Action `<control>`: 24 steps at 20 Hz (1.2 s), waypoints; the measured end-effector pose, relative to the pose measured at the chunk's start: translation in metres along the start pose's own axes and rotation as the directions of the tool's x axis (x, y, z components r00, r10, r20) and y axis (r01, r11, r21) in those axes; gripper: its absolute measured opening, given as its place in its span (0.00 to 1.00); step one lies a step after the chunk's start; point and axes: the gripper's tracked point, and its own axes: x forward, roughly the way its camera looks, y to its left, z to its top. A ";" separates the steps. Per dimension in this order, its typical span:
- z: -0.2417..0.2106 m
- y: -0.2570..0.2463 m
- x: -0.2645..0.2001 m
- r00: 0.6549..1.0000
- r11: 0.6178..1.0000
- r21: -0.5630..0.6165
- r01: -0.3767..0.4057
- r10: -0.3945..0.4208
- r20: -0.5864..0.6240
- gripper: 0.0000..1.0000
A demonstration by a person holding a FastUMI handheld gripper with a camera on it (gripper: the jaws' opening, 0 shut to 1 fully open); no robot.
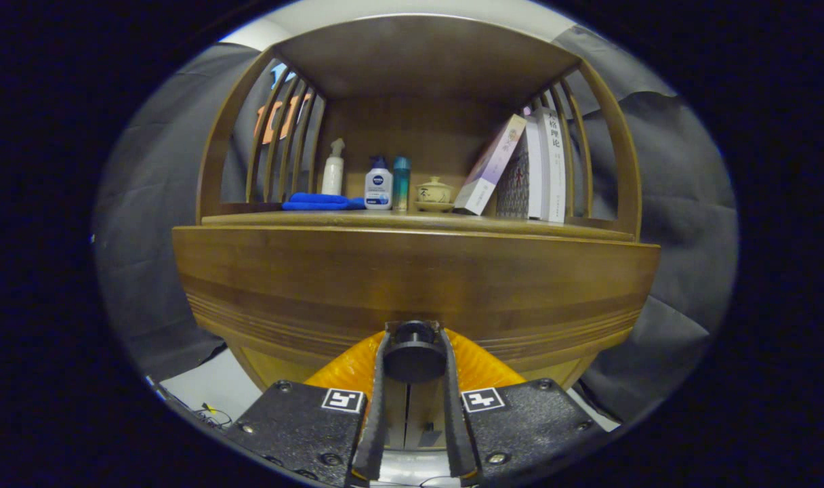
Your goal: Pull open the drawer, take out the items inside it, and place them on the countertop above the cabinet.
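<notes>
The round knob [413, 352] on the drawer [412, 285] front is pinched by the gripper [413, 359], both fingers pressed on it.

Wooden cabinet [412, 278] with a countertop [412, 220] set beneath a slatted, roofed shelf frame. Resting on the countertop, from one side to the other: a folded blue cloth [320, 201], a white spray bottle [333, 169], a white-and-blue lotion bottle [378, 184], a teal bottle [401, 183], and a lidded ceramic teacup on a saucer [434, 193]. Beyond these, one book [490, 166] leans against a row of upright books [541, 169].
</notes>
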 end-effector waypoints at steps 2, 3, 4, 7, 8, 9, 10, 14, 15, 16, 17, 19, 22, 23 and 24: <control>-0.003 0.000 -0.012 1.000 1.000 0.006 -0.005 0.005 0.000 0.39; -0.005 -0.001 -0.018 1.000 1.000 0.008 -0.009 0.009 0.002 0.39; -0.005 0.000 -0.024 1.000 1.000 0.009 -0.013 0.013 0.005 0.39; -0.010 0.000 -0.044 1.000 1.000 0.022 -0.019 0.019 0.010 0.39; -0.010 0.000 -0.051 1.000 0.999 0.026 -0.021 0.021 0.012 0.39; -0.013 0.000 -0.058 1.000 0.999 0.026 -0.023 0.023 0.013 0.39; -0.014 -0.001 -0.066 1.000 0.999 0.030 -0.024 0.023 0.017 0.39; -0.027 -0.002 -0.094 0.999 0.999 0.036 -0.030 0.029 0.021 0.39; -0.025 -0.001 -0.102 0.999 0.999 0.037 -0.033 0.031 0.042 0.39; -0.032 -0.001 -0.110 0.999 0.999 0.025 -0.034 0.033 0.033 0.39; -0.033 -0.001 -0.116 0.999 0.999 0.020 -0.039 0.039 0.036 0.39; -0.036 0.003 -0.129 0.997 0.998 0.017 -0.065 0.065 0.036 0.39; -0.040 0.002 -0.145 0.996 0.996 0.018 -0.082 0.081 0.032 0.39; -0.043 0.001 -0.150 0.996 0.996 0.018 -0.087 0.087 0.029 0.39; -0.045 0.001 -0.154 0.995 0.996 0.016 -0.093 0.092 0.028 0.39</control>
